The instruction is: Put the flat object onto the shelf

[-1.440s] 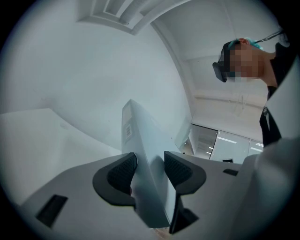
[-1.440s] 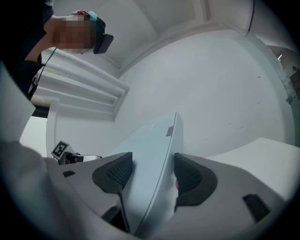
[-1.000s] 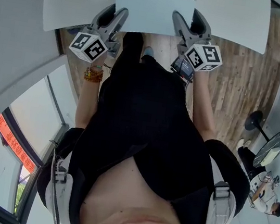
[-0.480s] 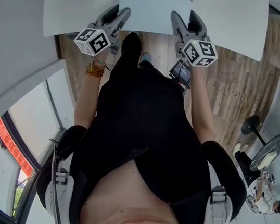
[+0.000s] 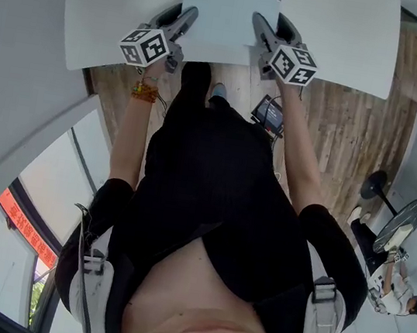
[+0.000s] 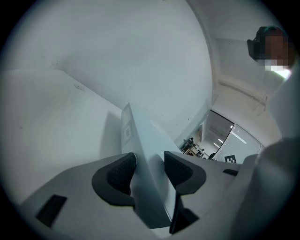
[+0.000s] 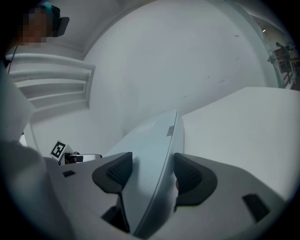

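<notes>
The flat object (image 5: 228, 12) is a pale grey-white board, held out in front of me over the white shelf surface (image 5: 116, 6). My left gripper (image 5: 181, 26) is shut on its left edge and my right gripper (image 5: 262, 35) is shut on its right edge. In the left gripper view the board (image 6: 143, 154) runs edge-on between the two dark pads (image 6: 121, 174), with a small label on its side. In the right gripper view the board (image 7: 150, 159) sits tilted between the pads (image 7: 187, 177), above the white shelf top (image 7: 243, 126).
Wooden floor (image 5: 354, 138) shows below the shelf's near edge. A small device with a screen (image 5: 268, 114) hangs by my right forearm. A round-based stand (image 5: 379, 181) and a seated person (image 5: 401, 286) are at the far right. A white wall (image 5: 14, 53) is at my left.
Both grippers have moved forward and up with the board, carrying it farther over the white shelf surface. The grip on both edges is unchanged.
</notes>
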Available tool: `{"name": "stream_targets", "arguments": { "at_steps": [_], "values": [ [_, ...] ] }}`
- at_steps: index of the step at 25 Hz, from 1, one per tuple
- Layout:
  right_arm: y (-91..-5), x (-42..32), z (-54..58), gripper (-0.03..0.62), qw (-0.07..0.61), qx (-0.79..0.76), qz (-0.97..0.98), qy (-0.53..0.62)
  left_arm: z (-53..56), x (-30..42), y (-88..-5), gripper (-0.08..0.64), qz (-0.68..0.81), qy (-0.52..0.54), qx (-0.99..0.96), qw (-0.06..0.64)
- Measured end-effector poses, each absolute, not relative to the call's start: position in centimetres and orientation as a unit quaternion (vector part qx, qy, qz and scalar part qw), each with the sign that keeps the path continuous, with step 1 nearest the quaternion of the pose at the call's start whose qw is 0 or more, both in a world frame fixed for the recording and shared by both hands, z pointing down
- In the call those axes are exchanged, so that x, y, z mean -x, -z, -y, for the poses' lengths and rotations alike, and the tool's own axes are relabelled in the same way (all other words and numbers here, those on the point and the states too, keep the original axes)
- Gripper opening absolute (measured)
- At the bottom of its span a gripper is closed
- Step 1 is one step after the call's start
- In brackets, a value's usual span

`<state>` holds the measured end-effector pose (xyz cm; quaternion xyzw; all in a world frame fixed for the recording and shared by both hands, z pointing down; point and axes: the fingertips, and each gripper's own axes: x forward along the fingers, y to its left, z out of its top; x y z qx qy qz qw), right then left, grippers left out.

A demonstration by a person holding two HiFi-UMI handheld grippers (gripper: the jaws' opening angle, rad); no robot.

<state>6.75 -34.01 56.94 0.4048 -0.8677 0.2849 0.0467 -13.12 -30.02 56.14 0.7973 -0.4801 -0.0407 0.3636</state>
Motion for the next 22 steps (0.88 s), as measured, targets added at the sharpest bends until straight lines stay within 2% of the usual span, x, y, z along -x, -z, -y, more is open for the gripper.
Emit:
{"name": "stream_targets", "arguments": {
  "at_steps": [15,19,22],
  "values": [
    [-59.2,-6.0,36.1,0.273,0.056,-0.402,0.858,-0.316,32.0,14.0,-58.4,0.206,0.479,0.035,-0.783,0.396],
    [-58.9,-8.0,36.0,0.272,0.058,-0.417,0.856,-0.301,31.8,13.7,-58.0,0.212,0.498,0.029,-0.783,0.371],
    [-58.0,-8.4,35.9,0.272,0.07,-0.444,0.856,-0.256,31.1,16.2,-57.6,0.212,0.527,0.001,-0.784,0.327]
  ]
}}
